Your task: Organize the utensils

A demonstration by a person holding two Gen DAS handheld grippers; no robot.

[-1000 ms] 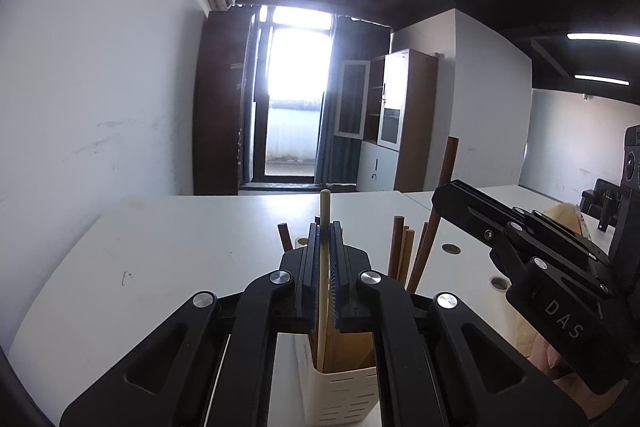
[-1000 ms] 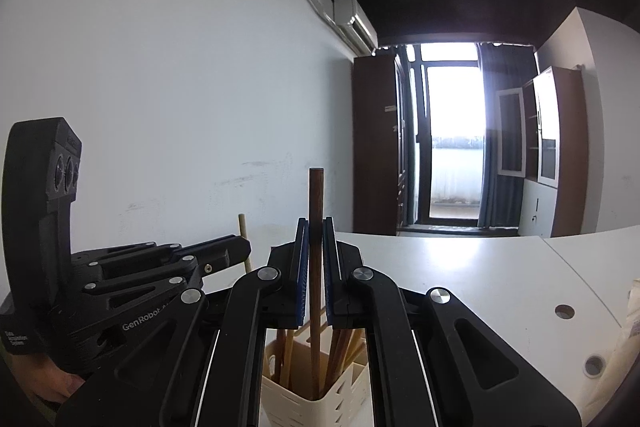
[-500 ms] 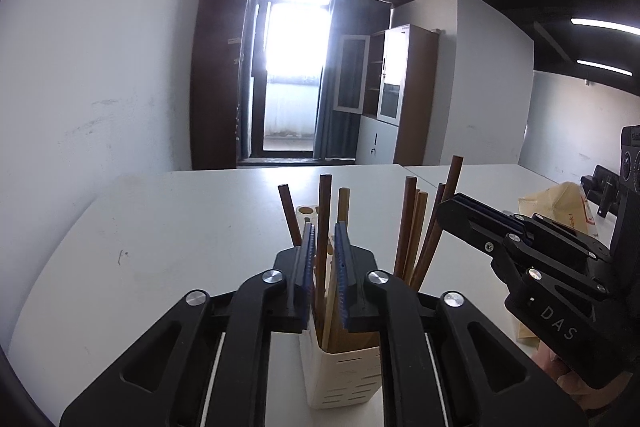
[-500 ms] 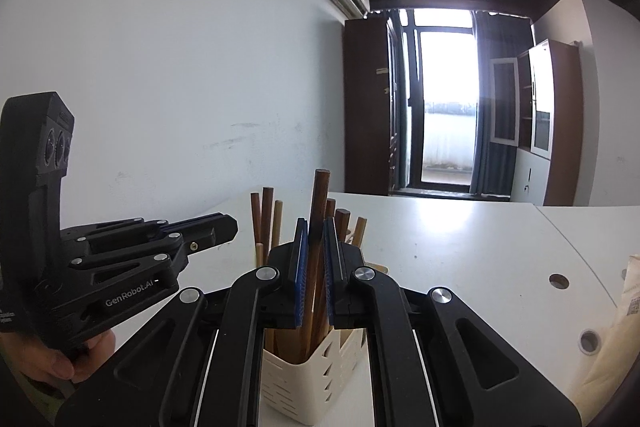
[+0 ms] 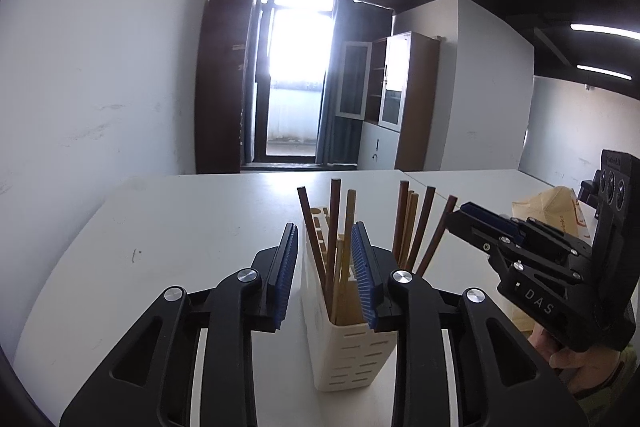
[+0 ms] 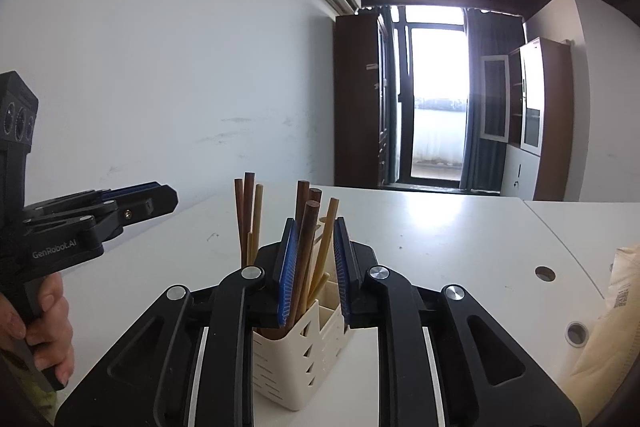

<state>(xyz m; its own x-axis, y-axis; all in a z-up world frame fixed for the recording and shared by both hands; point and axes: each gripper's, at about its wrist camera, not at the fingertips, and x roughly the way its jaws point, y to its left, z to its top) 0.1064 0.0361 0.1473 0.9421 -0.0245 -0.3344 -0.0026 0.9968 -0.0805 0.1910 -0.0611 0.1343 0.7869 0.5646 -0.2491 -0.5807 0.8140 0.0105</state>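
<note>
A cream slotted utensil holder (image 5: 348, 351) stands on the white table (image 5: 180, 227) with several wooden chopsticks (image 5: 334, 227) upright in it. My left gripper (image 5: 325, 267) hovers just over the holder with its jaws opening. The chopsticks rise between the blue pads (image 5: 286, 275), and neither pad presses on them. In the right wrist view the holder (image 6: 292, 359) sits under my right gripper (image 6: 315, 259), whose jaws are also opening. A dark brown chopstick (image 6: 307, 227) leans there in the gap, released. Each gripper shows in the other's view: right gripper (image 5: 480, 223), left gripper (image 6: 160, 197).
A brown paper bag (image 5: 552, 207) lies on the table to the right, also seen at the edge as paper bag (image 6: 616, 307). Round cable holes (image 6: 545, 273) pierce the tabletop. A white wall (image 6: 160, 67) runs along the left. A person's hand (image 6: 48, 311) grips the left handle.
Both grippers were shut on a chopstick each over the holder. The chopsticks went down into the holder, and both pairs of jaws have parted and let go.
</note>
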